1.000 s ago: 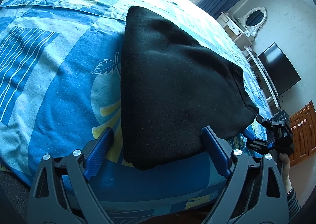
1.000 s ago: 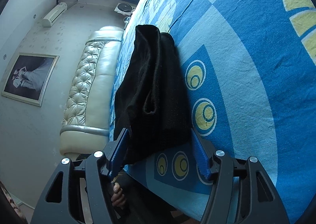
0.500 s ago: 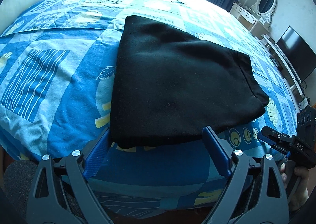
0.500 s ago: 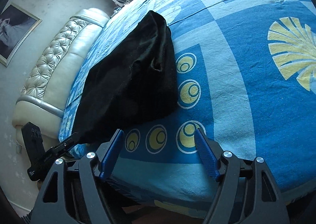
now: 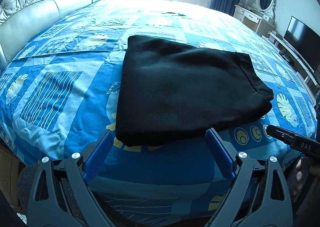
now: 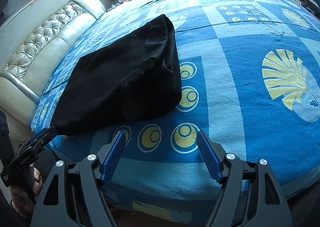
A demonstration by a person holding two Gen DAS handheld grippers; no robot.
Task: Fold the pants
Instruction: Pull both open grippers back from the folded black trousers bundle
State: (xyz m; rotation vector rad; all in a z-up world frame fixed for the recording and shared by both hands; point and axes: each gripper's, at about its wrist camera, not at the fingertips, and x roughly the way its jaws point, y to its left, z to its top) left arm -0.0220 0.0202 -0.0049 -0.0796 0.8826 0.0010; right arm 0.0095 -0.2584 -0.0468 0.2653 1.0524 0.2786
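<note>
The pants [image 5: 186, 91] are matt black cloth with a soft, fuzzy nap. The bed sheet [image 5: 60, 79] is matt printed cloth, lightly creased. The headboard [image 5: 40, 5], upper left, is glossy tufted leather-like padding.

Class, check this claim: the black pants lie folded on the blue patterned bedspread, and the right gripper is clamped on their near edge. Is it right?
Not quite. The right gripper is open and holds nothing: in the right wrist view its blue fingers sit apart over the bedspread, clear of the cloth. The black pants do lie folded on the bedspread.
</note>
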